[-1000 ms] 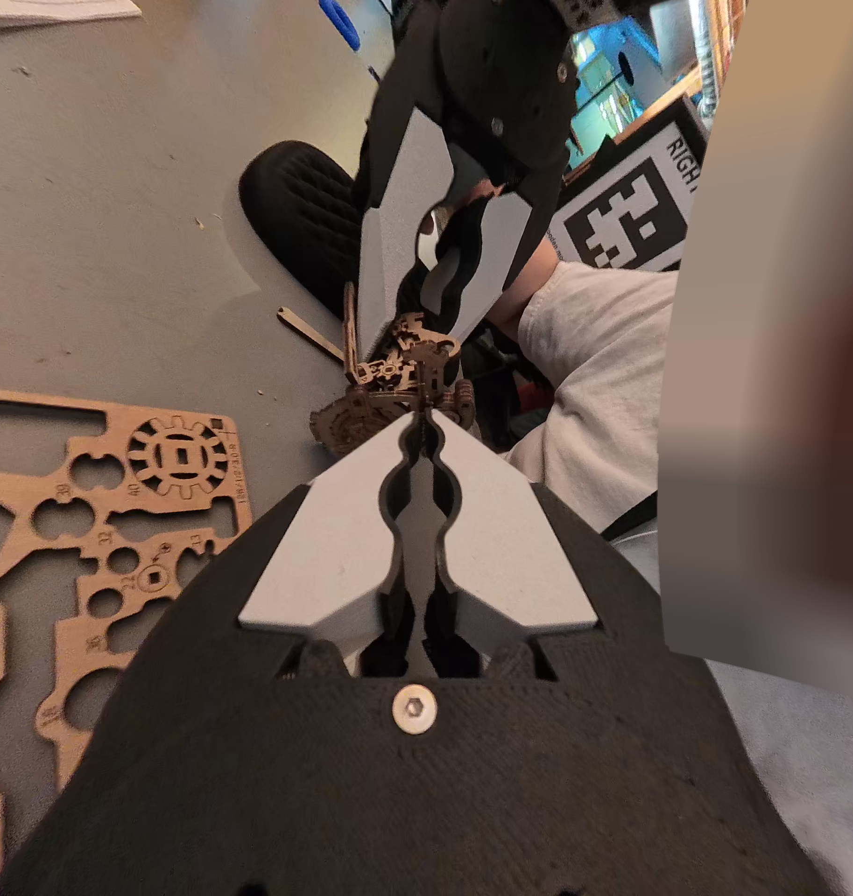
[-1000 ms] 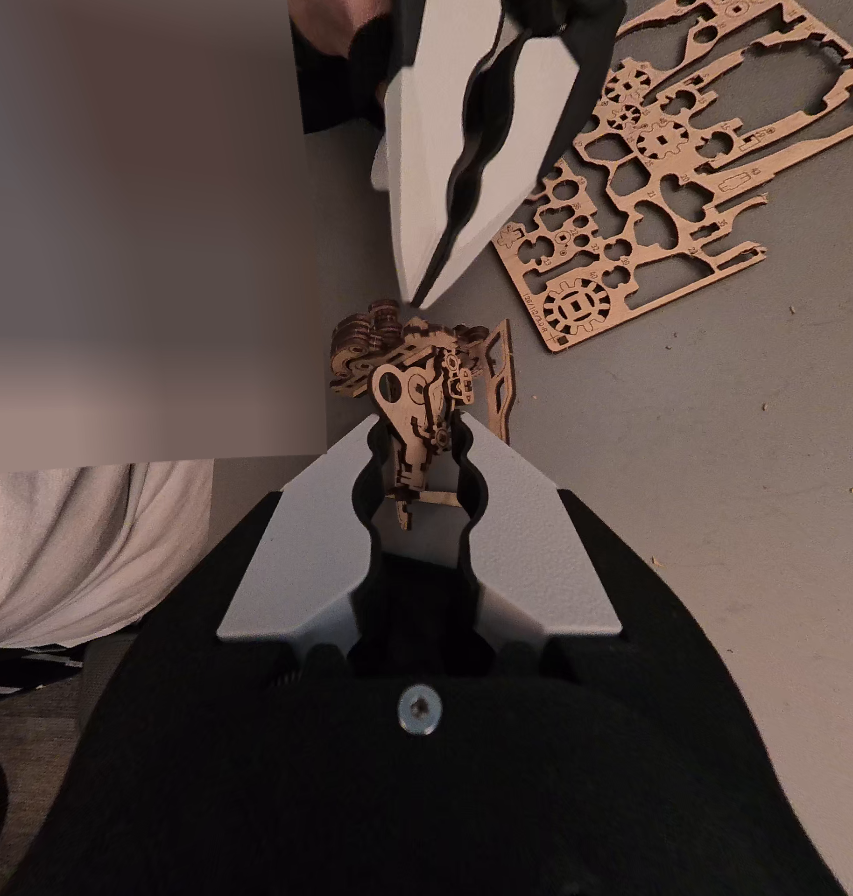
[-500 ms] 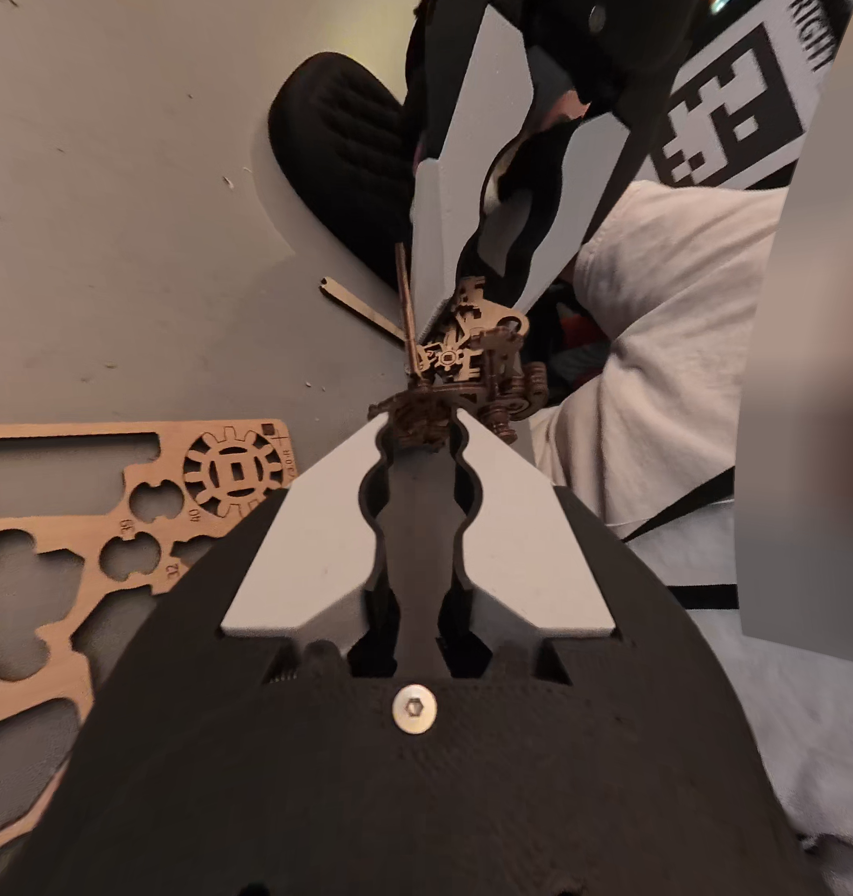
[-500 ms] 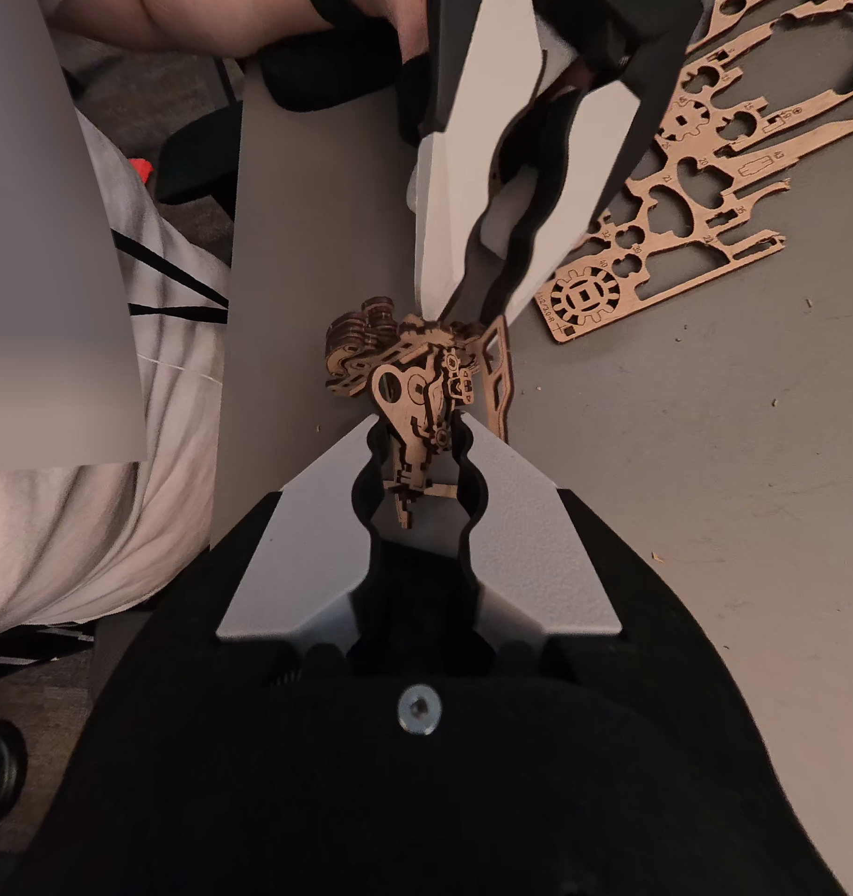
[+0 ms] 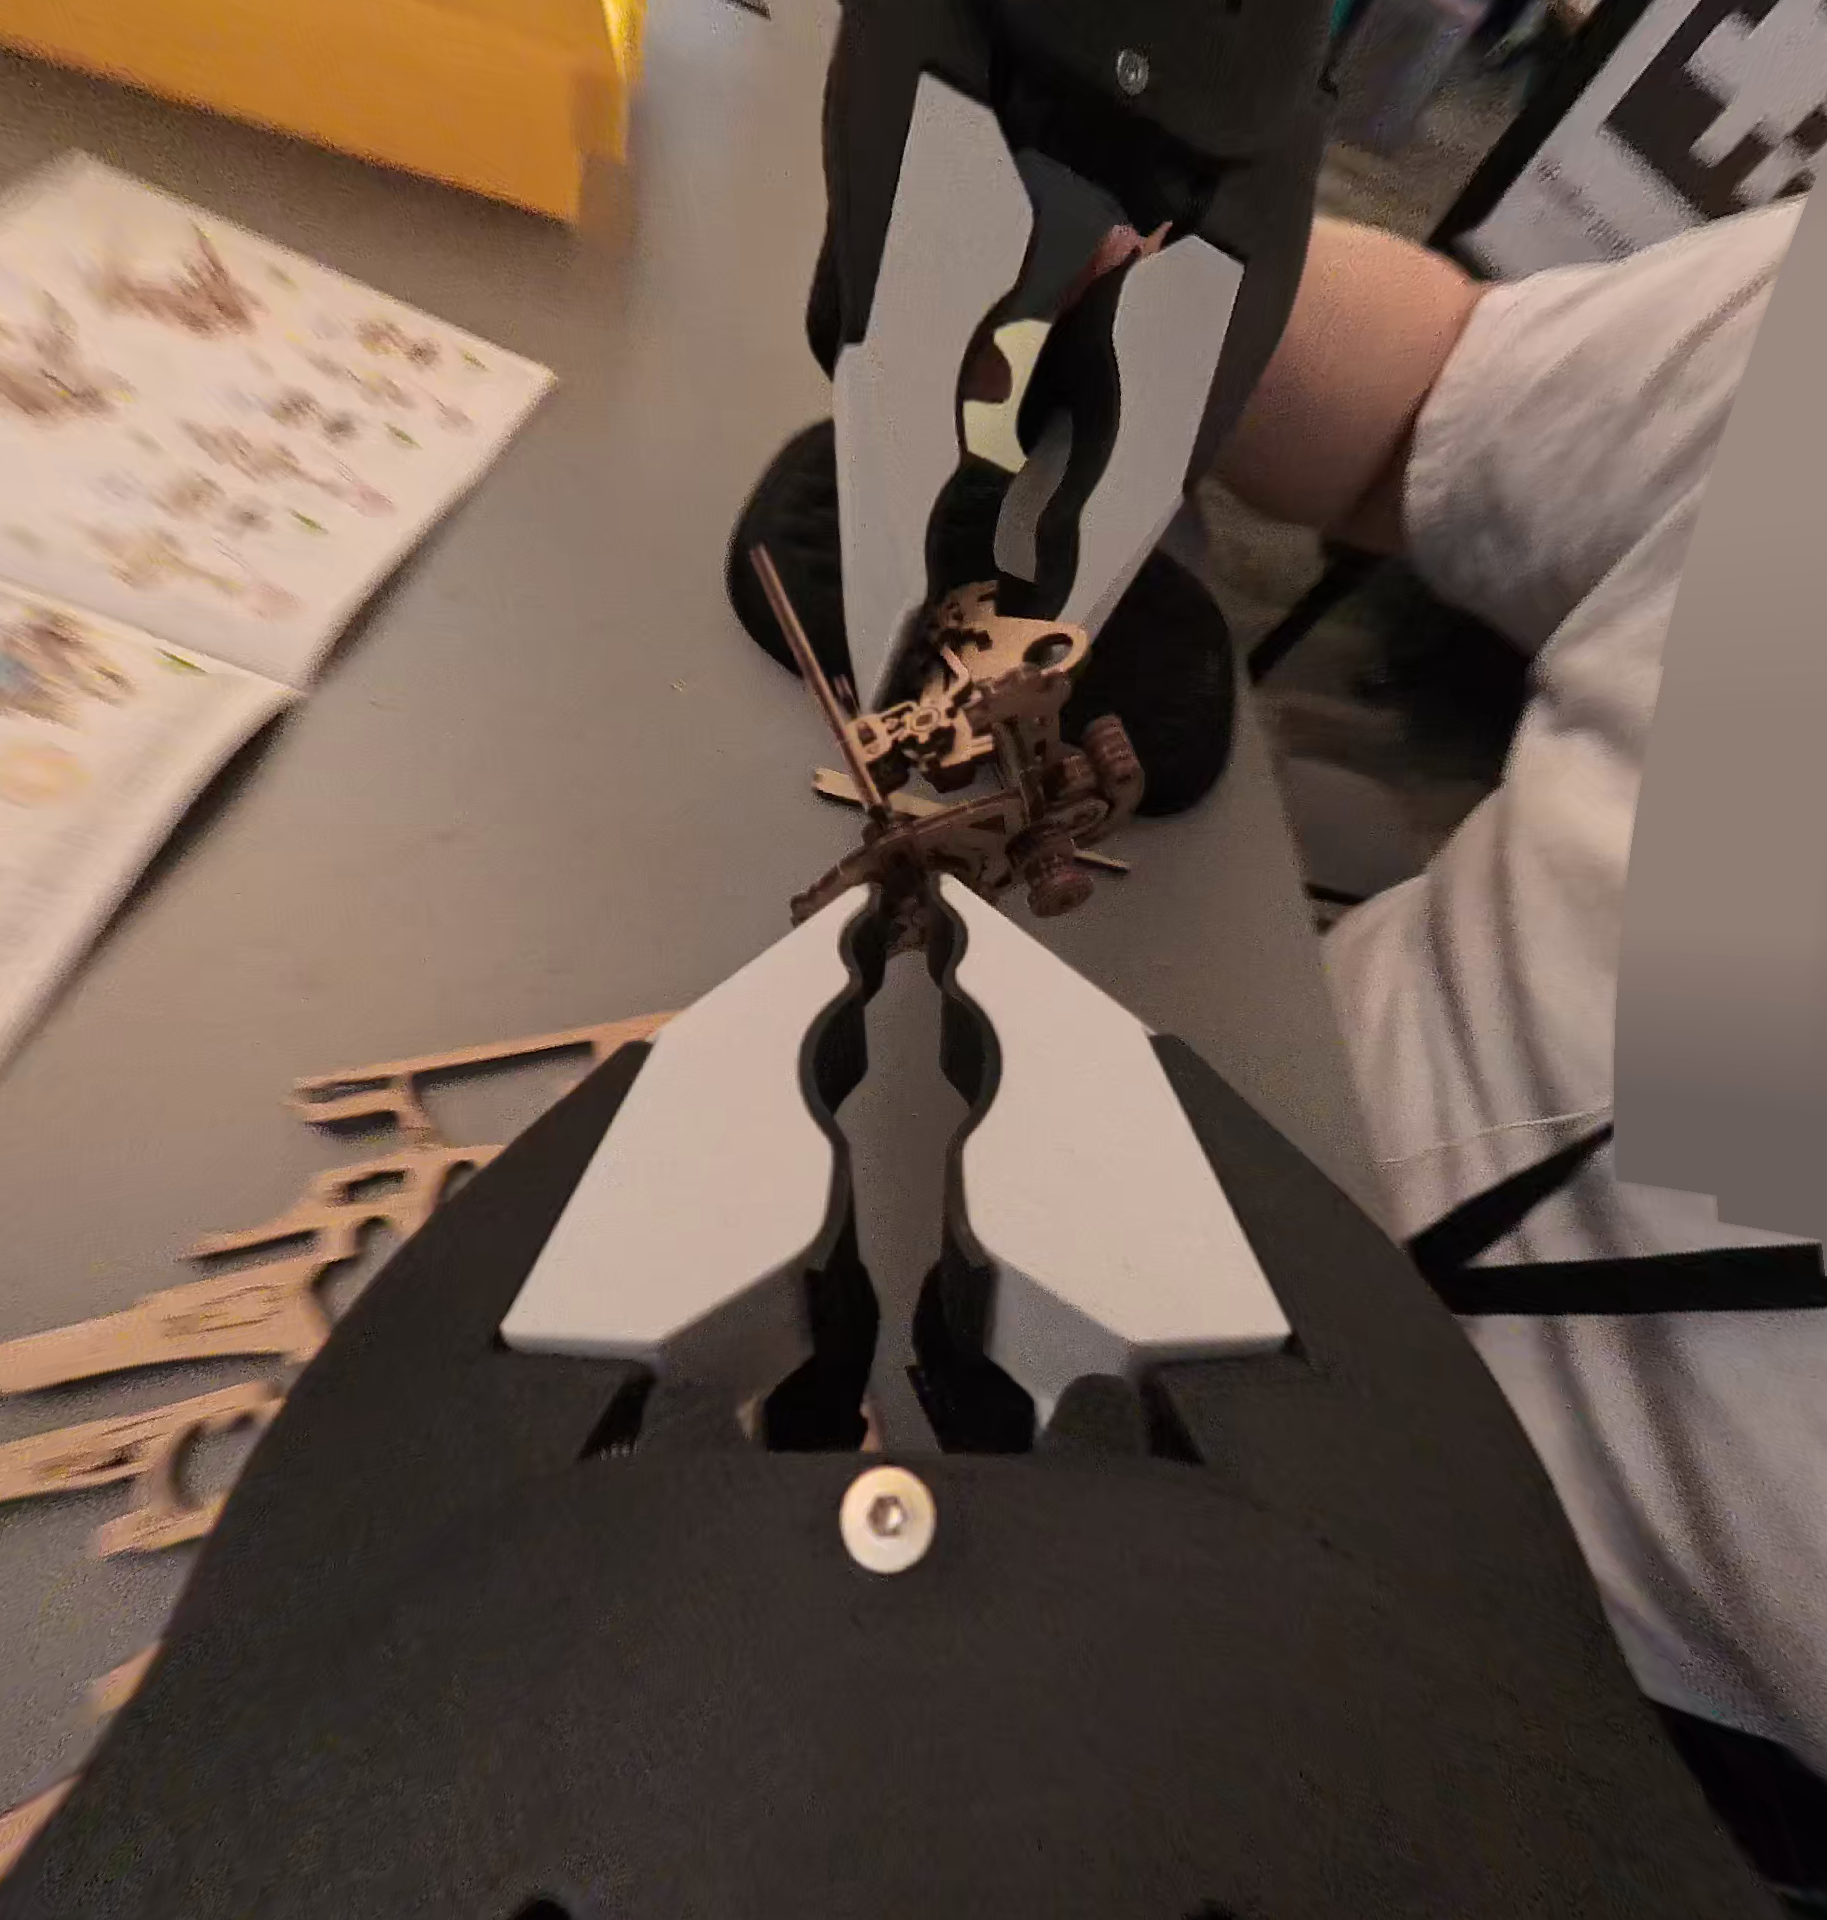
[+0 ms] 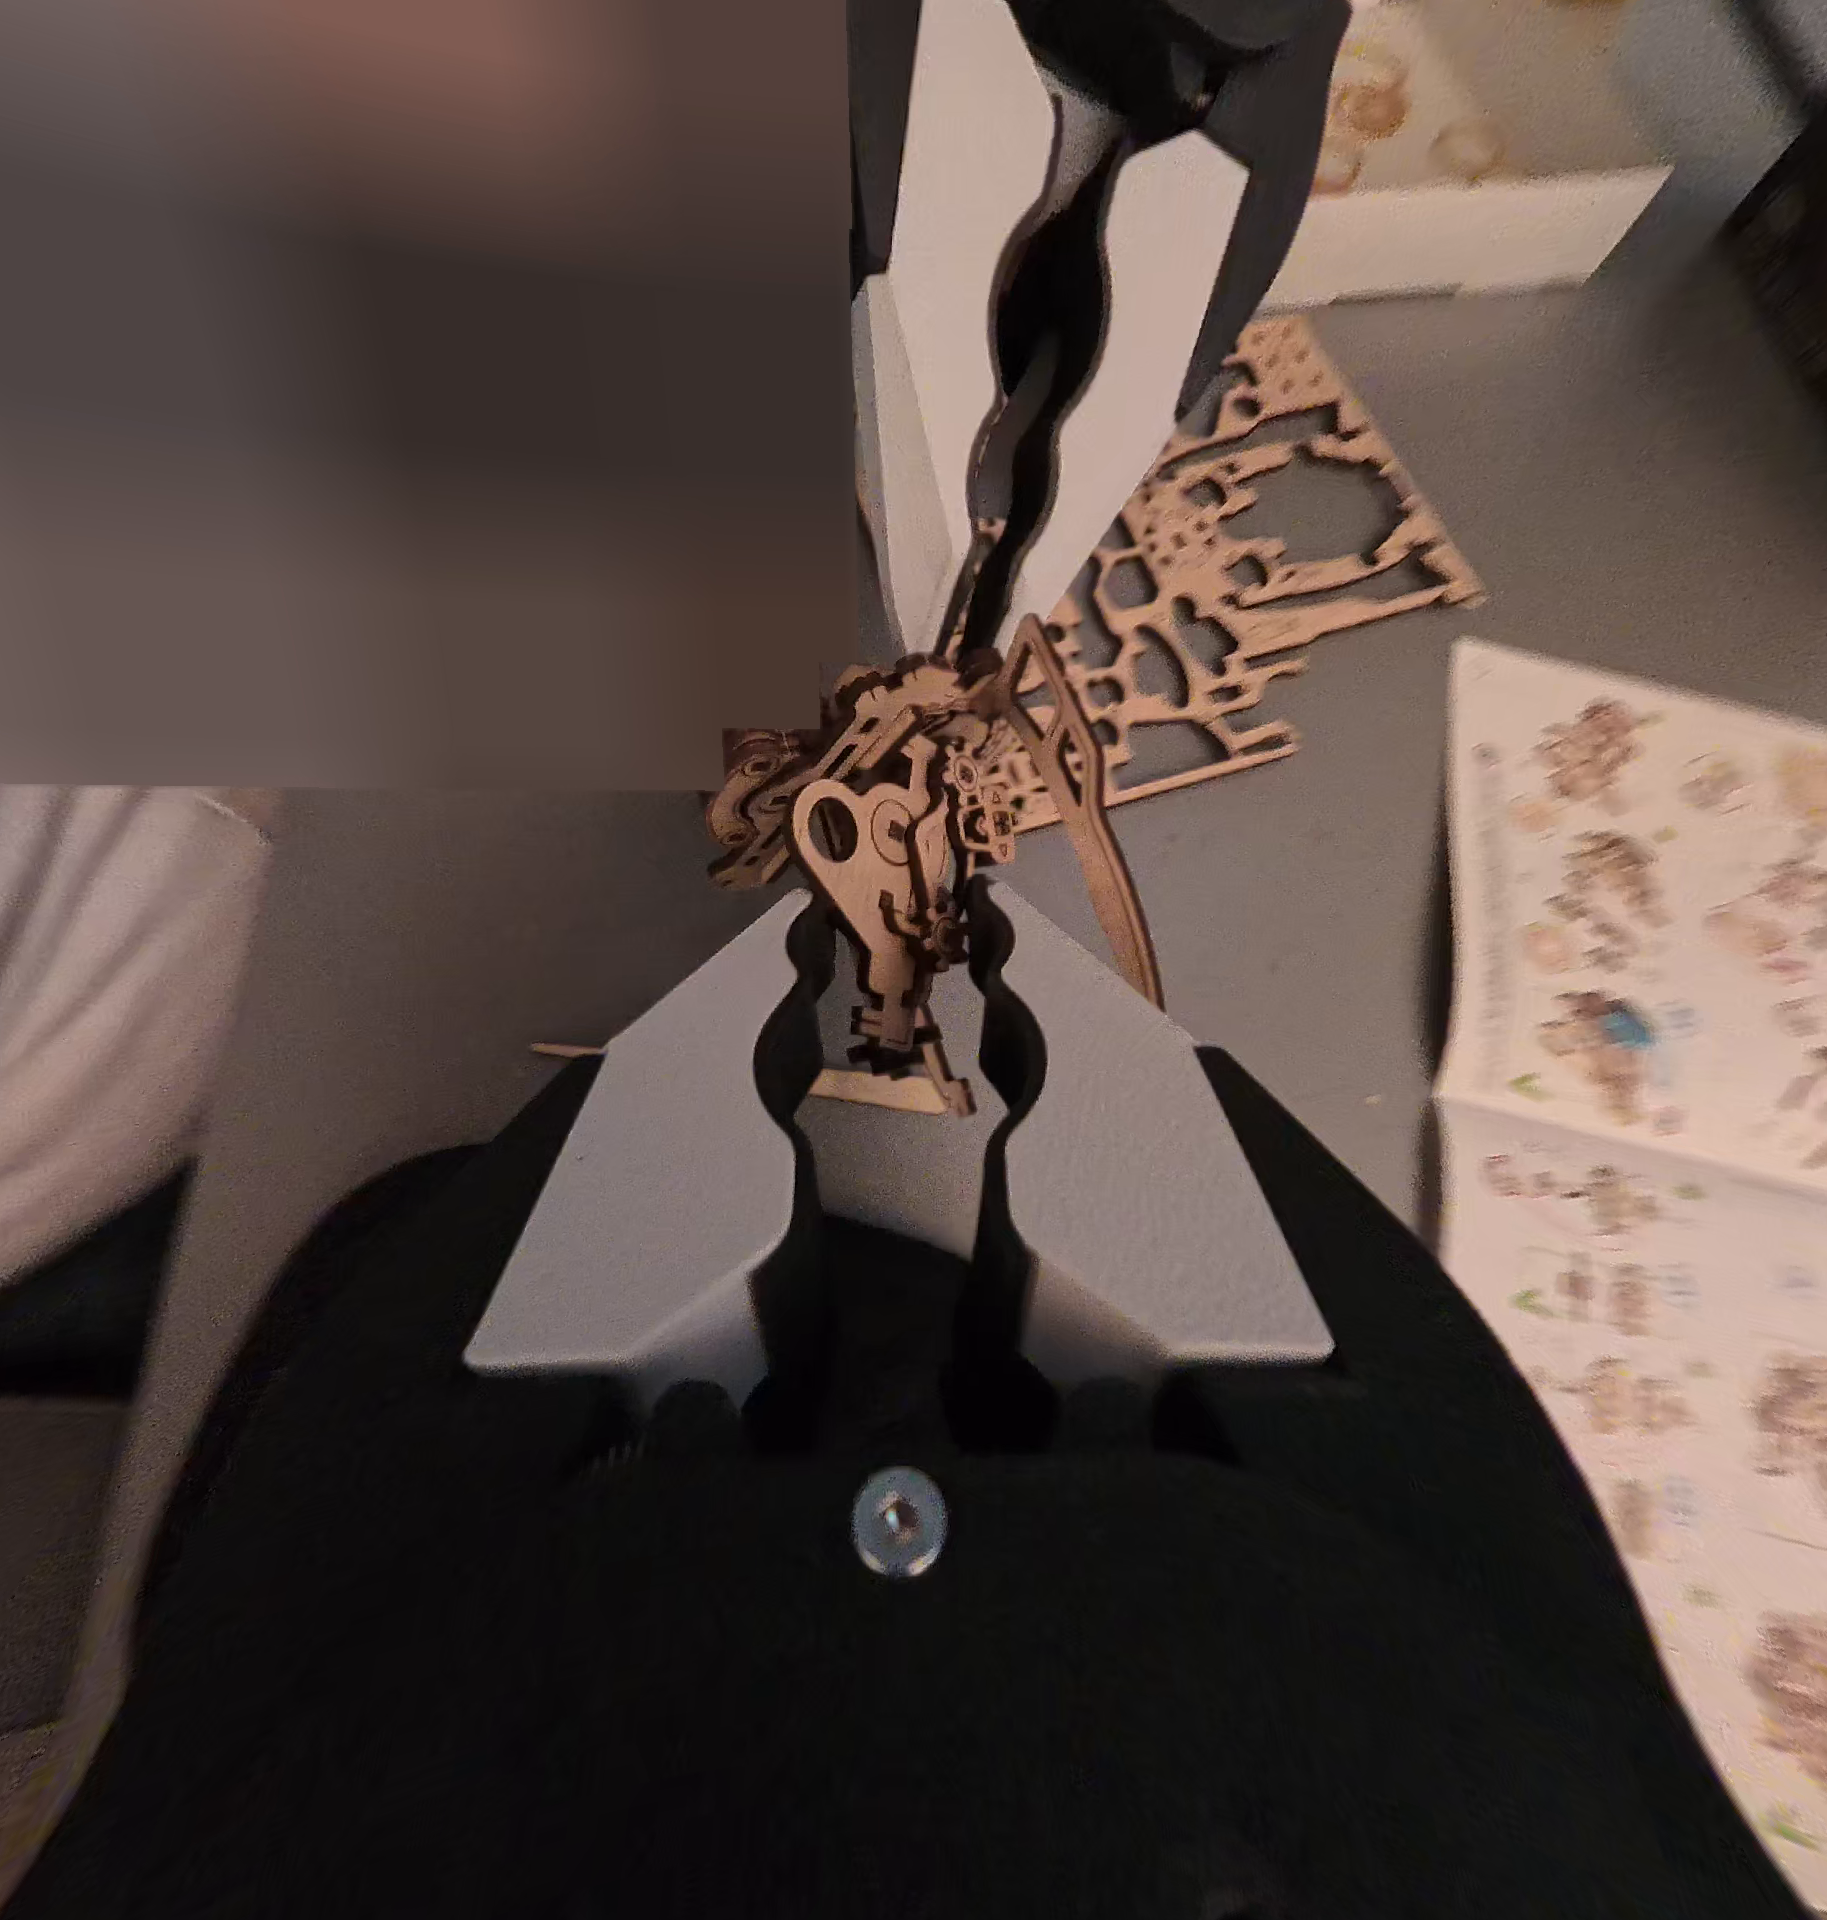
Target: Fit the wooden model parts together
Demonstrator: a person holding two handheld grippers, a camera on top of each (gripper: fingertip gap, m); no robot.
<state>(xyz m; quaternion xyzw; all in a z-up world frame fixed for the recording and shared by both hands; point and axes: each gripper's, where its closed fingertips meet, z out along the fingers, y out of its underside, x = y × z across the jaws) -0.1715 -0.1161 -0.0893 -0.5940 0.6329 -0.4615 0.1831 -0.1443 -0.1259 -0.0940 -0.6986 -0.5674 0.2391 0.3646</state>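
The wooden model [image 5: 976,769] hangs above the grey desk [image 5: 535,790], pinched between both tongs: left tongs [image 5: 904,899] clenched on its 6 o'clock end, right tongs [image 6: 893,914] grasping its 12 o'clock end.

There are two grippers. The left gripper [image 5: 904,894] has two grey fingers. The right gripper [image 6: 893,899] has two grey fingers too. That makes four fingers.

There is one wooden model [image 6: 867,831], made of many small parts stuck together. The parts are too small and too many to count.

One long thin wooden piece [image 6: 1091,831] hangs at the model's side.

There is one flat wooden sheet [image 6: 1231,623] with holes cut in it.

There is one open paper booklet [image 5: 161,436] with pictures. Two of its pages show.

There is one yellow box [image 5: 348,83].

There is one grey table [image 5: 493,831].
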